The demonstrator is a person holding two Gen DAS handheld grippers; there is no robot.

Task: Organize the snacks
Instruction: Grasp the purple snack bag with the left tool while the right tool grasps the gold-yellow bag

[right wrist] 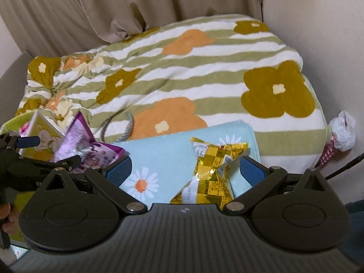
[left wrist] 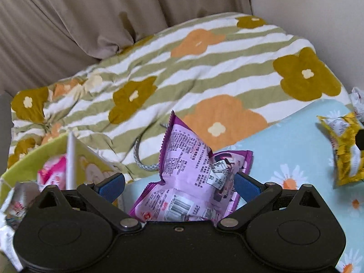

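Observation:
A purple snack packet (left wrist: 193, 177) stands crumpled between the wide-open blue pads of my left gripper (left wrist: 179, 183); the pads do not press it. It also shows in the right wrist view (right wrist: 91, 150). A gold-yellow snack packet (right wrist: 211, 170) lies on the light blue daisy cloth (right wrist: 159, 154) between the open pads of my right gripper (right wrist: 186, 170), close to the right pad; it shows at the right edge of the left wrist view (left wrist: 345, 150). A green box (left wrist: 29, 166) with a divider holds a pink packet (left wrist: 54, 175) at the left.
A green-striped flowered quilt (left wrist: 204, 68) lies behind the cloth, beige curtains (left wrist: 91, 11) beyond. A grey cord (left wrist: 141, 159) lies on the quilt. A white-and-pink wrapped item (right wrist: 341, 134) sits by the wall at right.

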